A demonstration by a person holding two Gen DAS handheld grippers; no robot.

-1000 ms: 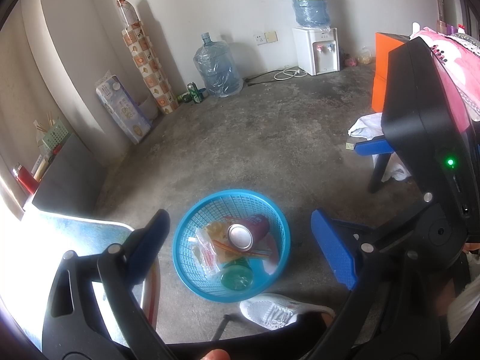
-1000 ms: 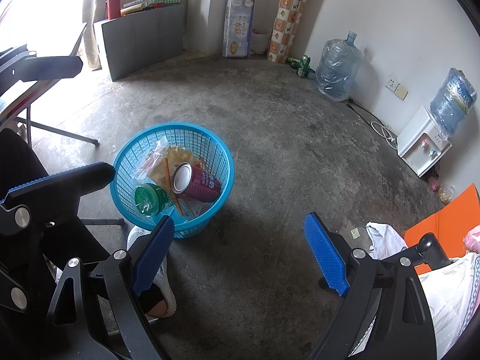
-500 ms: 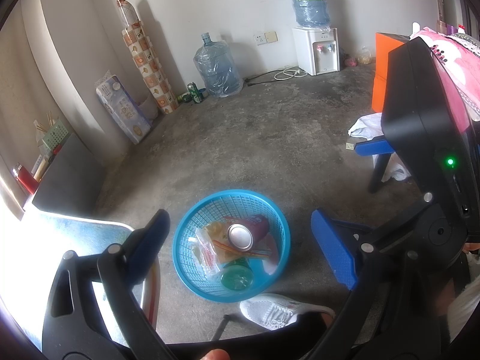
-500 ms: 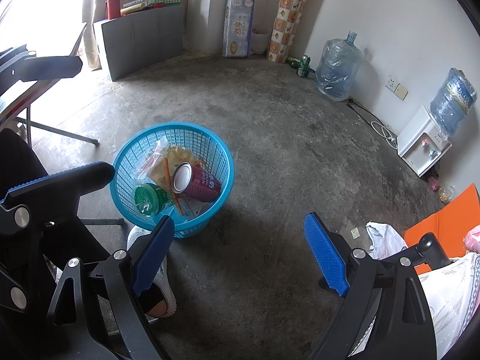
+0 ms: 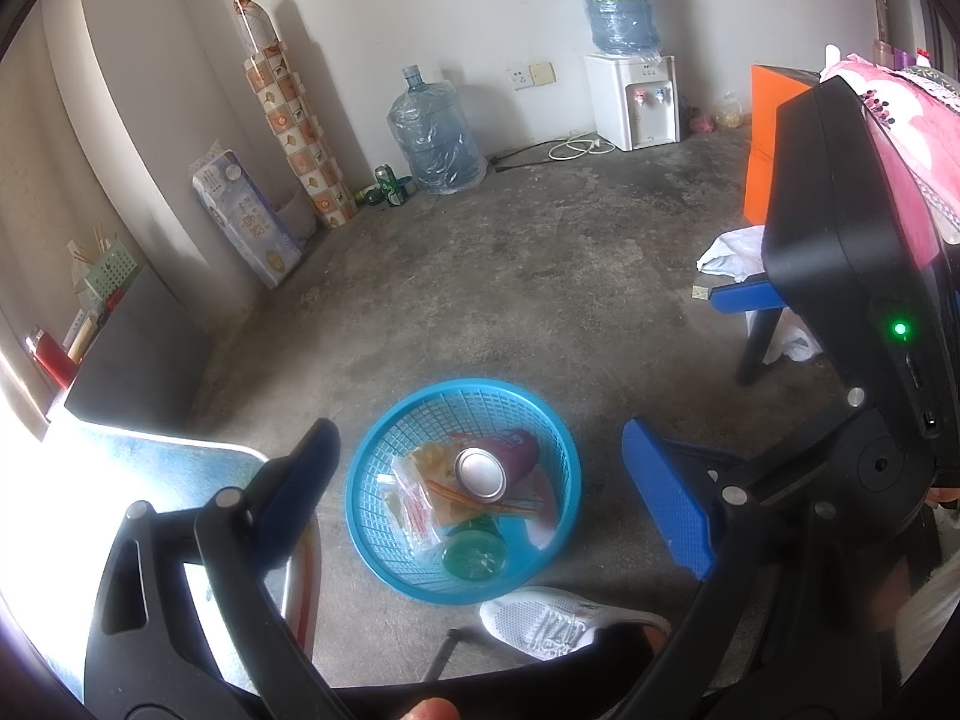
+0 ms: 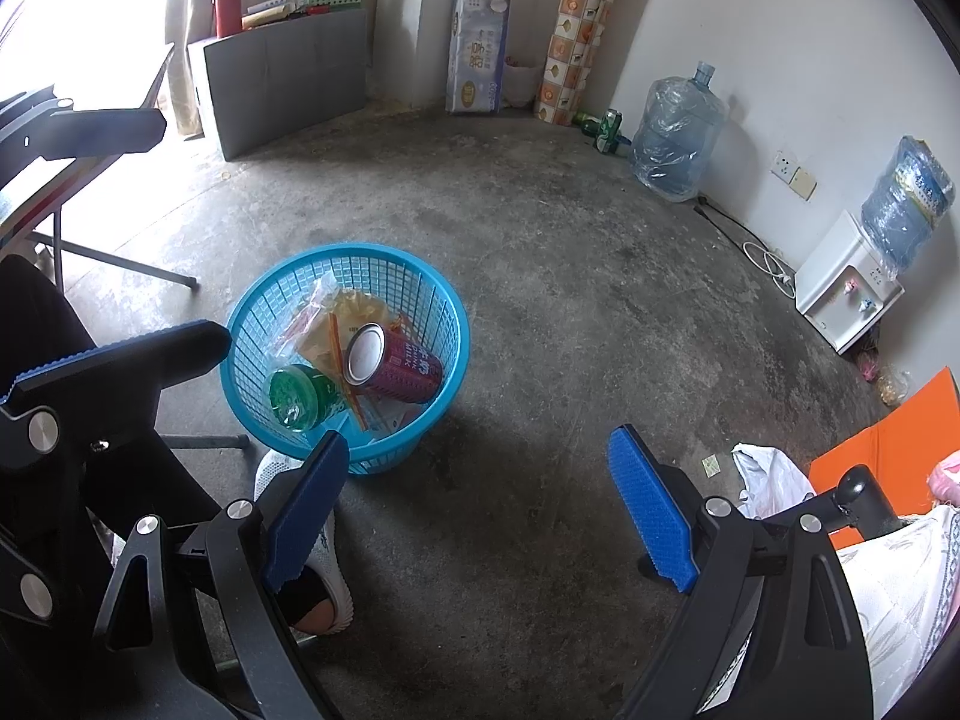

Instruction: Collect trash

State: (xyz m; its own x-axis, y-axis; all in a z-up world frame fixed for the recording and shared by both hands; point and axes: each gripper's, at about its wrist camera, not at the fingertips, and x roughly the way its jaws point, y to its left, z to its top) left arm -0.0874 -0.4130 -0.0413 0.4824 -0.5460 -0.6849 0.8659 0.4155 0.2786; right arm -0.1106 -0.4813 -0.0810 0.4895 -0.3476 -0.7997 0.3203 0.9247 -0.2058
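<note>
Basically both tongs, left gripper [image 5: 477, 486] and right gripper [image 6: 480, 510], hover spread wide and empty over the round blue plastic mesh basket [image 6: 441, 306] on the concrete floor, holding a maroon "MILK"-labelled drink can [image 6: 396, 366], a green bottle [image 6: 297, 399] and wrappers [image 6: 333, 324].

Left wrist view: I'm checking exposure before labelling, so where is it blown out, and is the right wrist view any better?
Left wrist view: the tabletop at lower left is washed white by glare, while the basket stays sharp. Right wrist view: only the window at upper left is blown out; straight walls bow in both.
</note>
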